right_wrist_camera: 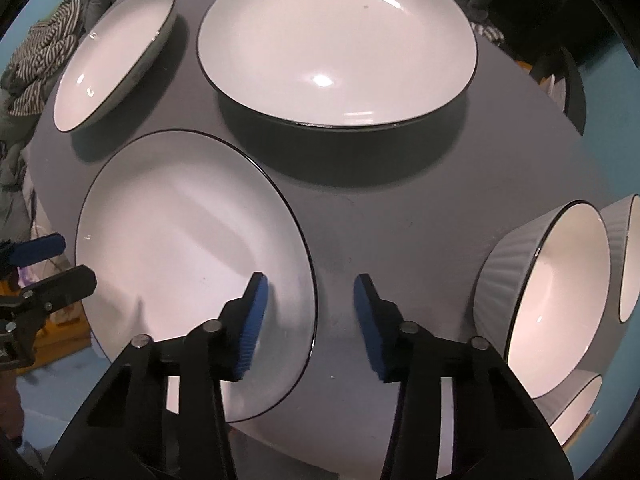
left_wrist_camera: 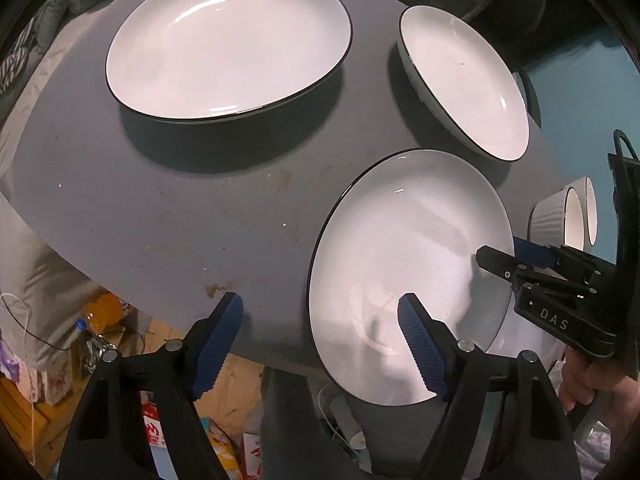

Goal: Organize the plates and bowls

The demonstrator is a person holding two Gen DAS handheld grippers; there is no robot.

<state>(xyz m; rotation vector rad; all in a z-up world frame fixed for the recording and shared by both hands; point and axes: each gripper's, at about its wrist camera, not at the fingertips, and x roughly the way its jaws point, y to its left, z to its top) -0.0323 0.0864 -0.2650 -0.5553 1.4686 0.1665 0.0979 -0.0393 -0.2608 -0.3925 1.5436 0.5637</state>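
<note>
We see a grey table [left_wrist_camera: 152, 208] with brownish stains near its front edge. Below that edge an orange drink bottle [left_wrist_camera: 105, 312] with a blue cap lies among colourful packaging [left_wrist_camera: 158, 434] and a thin cord. Beyond the table's far corner we make out a heap of striped fabric [right_wrist_camera: 44, 56], and a teal surface [left_wrist_camera: 580, 92] off to the side.

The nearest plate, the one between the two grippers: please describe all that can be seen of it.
The nearest plate is round, white and glossy, ceramic by its look, with a thin dark rim line. It is empty and lies flat at the grey table's near edge, partly overhanging it. The right gripper straddles one rim, the left gripper the opposite rim; neither has closed on it.
</note>
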